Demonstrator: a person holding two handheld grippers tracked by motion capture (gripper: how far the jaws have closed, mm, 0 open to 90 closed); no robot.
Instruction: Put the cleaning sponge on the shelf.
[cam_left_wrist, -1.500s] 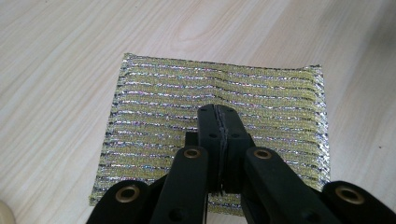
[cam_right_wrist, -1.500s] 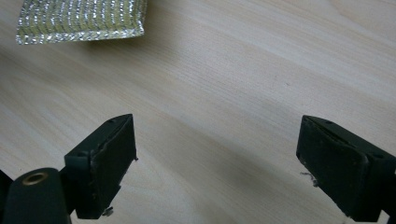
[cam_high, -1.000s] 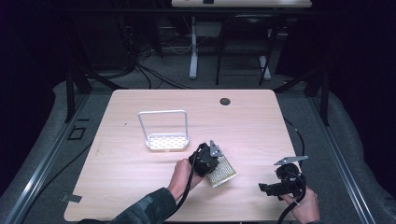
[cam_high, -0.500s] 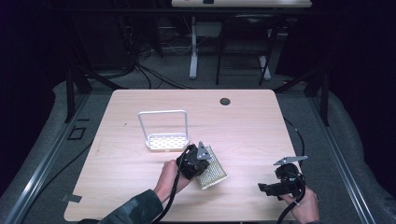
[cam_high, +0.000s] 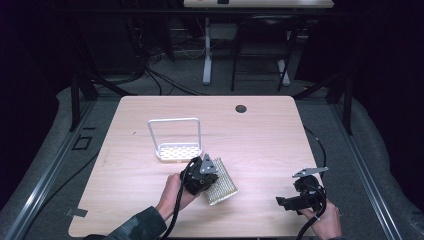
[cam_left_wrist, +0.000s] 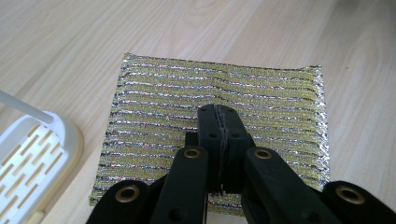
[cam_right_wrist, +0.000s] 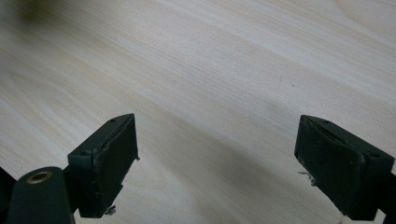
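— So where is the scourer against the rack?
— Down and to the right of it in the high view, just beside the rack's near right corner; the rack lies up-left of the left gripper.
— And its long axis?
— Slanted, from upper left to lower right of the frame (in the left gripper view it runs across, with the rack at lower left).
— Is it gripped?
— The left jaws are clenched, tips together over the scourer; whether they pinch mesh I can't tell.
— The other hand?
— The right gripper sits at lower right, well apart, jaws spread over bare table. The left is far nearer.
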